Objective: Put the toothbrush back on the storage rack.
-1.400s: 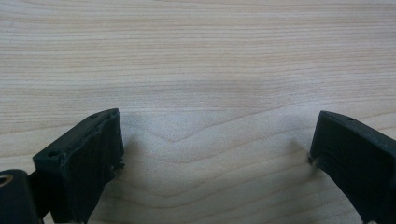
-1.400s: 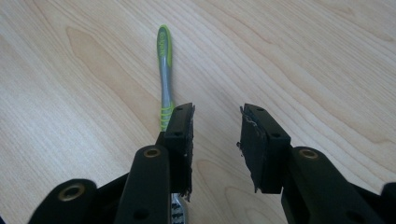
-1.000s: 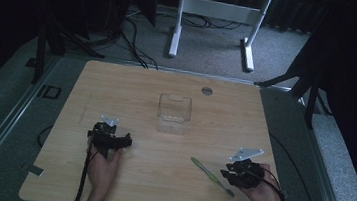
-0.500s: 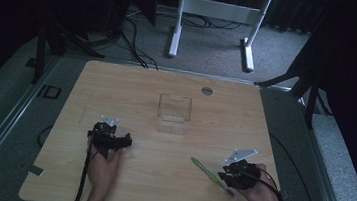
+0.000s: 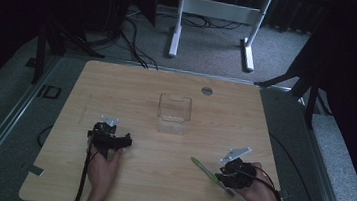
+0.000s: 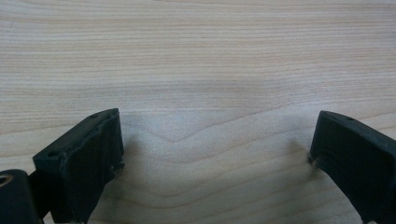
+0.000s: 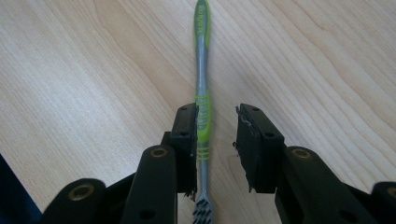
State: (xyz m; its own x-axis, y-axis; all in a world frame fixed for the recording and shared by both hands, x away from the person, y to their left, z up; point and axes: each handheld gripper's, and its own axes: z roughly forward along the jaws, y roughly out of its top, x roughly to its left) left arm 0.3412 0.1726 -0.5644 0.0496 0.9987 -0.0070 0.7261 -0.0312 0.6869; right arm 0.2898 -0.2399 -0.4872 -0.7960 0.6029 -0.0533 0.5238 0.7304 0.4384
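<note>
A green and grey toothbrush lies flat on the wooden table at the front right. In the right gripper view the toothbrush runs away from the camera, bristles nearest. My right gripper straddles its ribbed neck. The left pad touches the handle and a gap remains at the right pad. These jaws have just been closing with the toothbrush between them. In the high view the right gripper sits over the brush's near end. My left gripper rests at the front left, and its jaws stand wide over bare wood.
A clear plastic box stands upright at the table's middle. A round grey grommet sits near the far edge. White desk legs and cables lie on the floor beyond the table.
My right hand has shifted slightly left, bringing its gripper over the near end of the toothbrush. The left hand has not moved.
</note>
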